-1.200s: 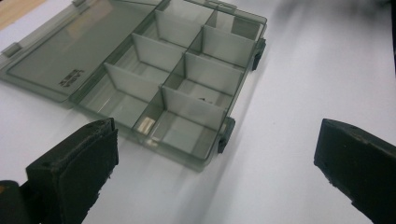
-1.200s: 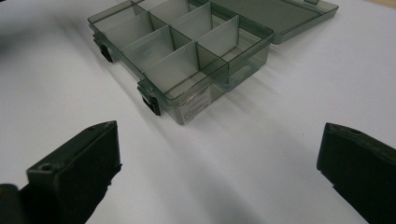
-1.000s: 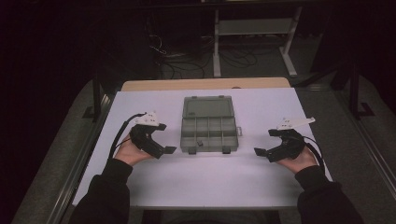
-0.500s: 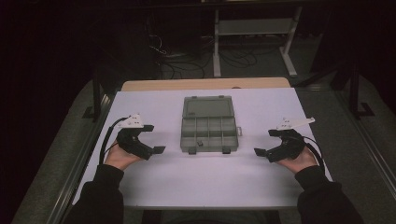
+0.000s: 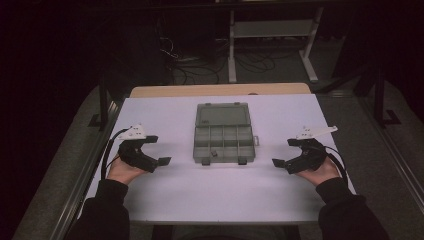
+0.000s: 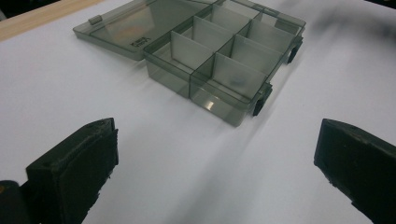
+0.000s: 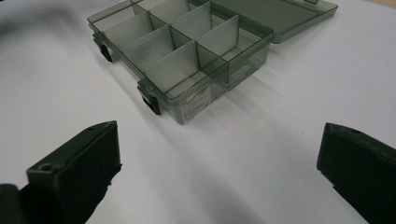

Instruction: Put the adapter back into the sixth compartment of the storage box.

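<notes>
A clear grey compartment box (image 5: 224, 134) lies in the middle of the white table (image 5: 165, 112), its lid folded flat toward the far side. A small dark item (image 5: 213, 153) sits in one near compartment. My left gripper (image 5: 157, 150) rests open on the table to the box's left, apart from it. My right gripper (image 5: 285, 153) rests open to the box's right, also apart. In the left gripper view the box (image 6: 219, 60) lies ahead of the wide-open left gripper (image 6: 215, 182). In the right gripper view the box (image 7: 187, 51) lies ahead of the open right gripper (image 7: 217, 182). Nothing is between either pair of jaws.
A wooden strip (image 5: 220, 90) borders the table's far edge. Behind it a metal stand (image 5: 270, 35) and loose cables (image 5: 185, 65) sit on the dark floor. Dark rails (image 5: 102, 100) run along the table's sides. A cable (image 5: 107, 150) trails from the left gripper.
My left gripper has slid a little to the left, away from the box. The right gripper and the box have stayed where they were.
</notes>
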A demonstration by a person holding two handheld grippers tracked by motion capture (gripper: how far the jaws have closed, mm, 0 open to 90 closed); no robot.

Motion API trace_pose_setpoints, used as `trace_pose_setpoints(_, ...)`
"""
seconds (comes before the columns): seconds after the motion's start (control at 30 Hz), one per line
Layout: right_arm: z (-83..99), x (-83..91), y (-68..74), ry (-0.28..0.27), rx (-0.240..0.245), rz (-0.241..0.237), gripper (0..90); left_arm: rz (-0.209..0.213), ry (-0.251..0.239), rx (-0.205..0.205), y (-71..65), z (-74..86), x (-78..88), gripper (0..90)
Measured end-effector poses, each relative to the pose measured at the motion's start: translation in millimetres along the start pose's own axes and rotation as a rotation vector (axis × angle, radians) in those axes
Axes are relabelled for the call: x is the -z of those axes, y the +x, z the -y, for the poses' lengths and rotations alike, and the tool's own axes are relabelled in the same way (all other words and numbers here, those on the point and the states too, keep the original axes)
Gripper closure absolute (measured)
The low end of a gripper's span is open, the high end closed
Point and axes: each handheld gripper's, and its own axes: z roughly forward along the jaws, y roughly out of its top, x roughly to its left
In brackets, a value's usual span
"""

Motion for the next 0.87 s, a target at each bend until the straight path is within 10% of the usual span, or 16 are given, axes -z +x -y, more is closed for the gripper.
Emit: trace_pose_setpoints(0.87,-0.2,-0.1,0.4,-0.001,0.003,-0.005,0.0,-0.083,-0.058,0.068,6.7,30.6,30.6,0.0)
